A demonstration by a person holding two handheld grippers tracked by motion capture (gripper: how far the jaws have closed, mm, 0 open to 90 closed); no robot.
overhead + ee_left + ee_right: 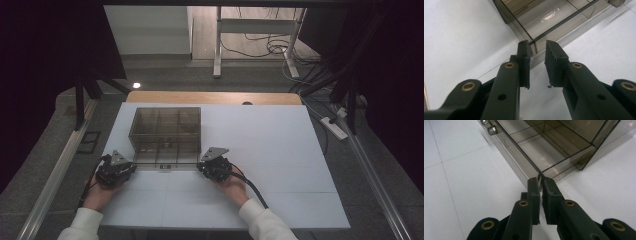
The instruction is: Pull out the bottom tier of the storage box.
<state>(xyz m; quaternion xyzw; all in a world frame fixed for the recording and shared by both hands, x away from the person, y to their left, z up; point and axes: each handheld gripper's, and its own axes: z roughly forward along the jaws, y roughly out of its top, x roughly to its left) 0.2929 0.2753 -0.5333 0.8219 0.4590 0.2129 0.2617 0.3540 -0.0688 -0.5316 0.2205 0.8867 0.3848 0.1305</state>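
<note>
1. Smoky transparent plastic: a compartment box (166, 131) sits on the white table (280, 150), left of centre and nearer the far edge, with its drawer tray (165, 157) pulled out toward the person.
2. The left gripper (120, 162) sits at the tray's front left corner. In the left gripper view (537, 47) its jaws stand partly open, straddling the tray's corner wall (534, 46); one pad lies against it, the other stands clear.
3. The right gripper (212, 159) is at the tray's front right corner. In the right gripper view (541, 182) its jaws are pinched together on the thin front wall of the tray.
4. Two small metal knobs (488, 127) show on the tray's front.
5. Both hands rest near the table's near edge.
</note>
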